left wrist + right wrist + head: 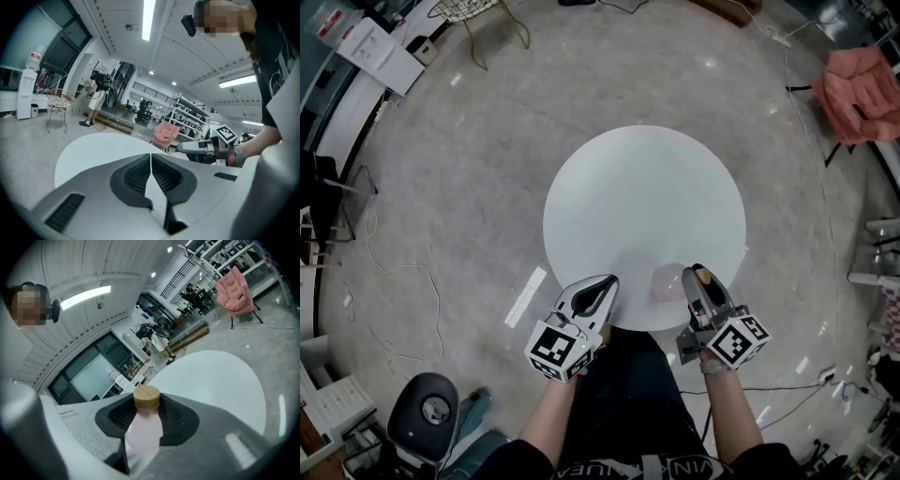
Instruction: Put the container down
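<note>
The container is a pale pink bottle [143, 432] with a round wooden cap [146, 397]. It sits lengthwise between the pads of my right gripper [146, 411], cap pointing away from the camera, and the jaws are shut on it. In the head view the right gripper [698, 278] hangs over the near right edge of the round white table [642, 202], the cap [703, 276] showing at its tip. My left gripper [605, 284] rests over the table's near left edge. Its jaws [151, 161] meet, with nothing between them.
A pink chair [861, 89] stands on the floor at the far right. A wire-frame stool [478, 14] is at the back left and a black office chair [431, 412] at the near left. Cables trail over the grey floor. A person [96, 101] stands far off.
</note>
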Demonstrator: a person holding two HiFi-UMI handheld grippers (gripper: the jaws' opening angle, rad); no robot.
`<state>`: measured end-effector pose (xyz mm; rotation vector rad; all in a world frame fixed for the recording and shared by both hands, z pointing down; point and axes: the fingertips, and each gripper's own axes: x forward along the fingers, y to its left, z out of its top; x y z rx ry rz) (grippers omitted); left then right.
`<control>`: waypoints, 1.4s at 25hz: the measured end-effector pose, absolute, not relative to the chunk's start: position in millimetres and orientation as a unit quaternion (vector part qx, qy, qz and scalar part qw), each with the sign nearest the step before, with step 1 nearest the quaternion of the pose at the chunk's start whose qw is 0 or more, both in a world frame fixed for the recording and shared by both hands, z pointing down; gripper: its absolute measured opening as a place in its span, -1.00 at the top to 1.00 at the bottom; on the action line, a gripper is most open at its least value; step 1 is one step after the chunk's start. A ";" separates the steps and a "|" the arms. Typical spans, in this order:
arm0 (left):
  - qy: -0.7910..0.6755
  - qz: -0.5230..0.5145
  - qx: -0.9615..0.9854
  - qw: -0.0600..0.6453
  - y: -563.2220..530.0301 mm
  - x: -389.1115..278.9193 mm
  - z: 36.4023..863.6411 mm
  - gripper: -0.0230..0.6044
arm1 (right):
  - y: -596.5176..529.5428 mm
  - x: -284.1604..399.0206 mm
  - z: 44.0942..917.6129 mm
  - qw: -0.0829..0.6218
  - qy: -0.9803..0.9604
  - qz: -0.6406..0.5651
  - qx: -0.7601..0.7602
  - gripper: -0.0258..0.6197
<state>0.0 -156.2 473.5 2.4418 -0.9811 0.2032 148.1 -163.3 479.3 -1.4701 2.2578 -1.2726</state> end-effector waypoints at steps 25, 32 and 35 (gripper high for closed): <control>-0.377 0.083 0.881 0.274 -168.0 4.2 502.3 0.88 | -199.7 104.6 503.7 -0.109 0.842 -0.262 -0.458 0.50; -0.378 0.086 0.877 0.283 -170.0 7.6 510.0 0.88 | -203.4 95.4 510.9 -0.155 0.861 -0.212 -0.437 0.50; -0.376 0.087 0.877 0.285 -168.9 8.4 511.8 0.88 | -204.3 94.2 513.3 -0.162 0.860 -0.209 -0.436 0.50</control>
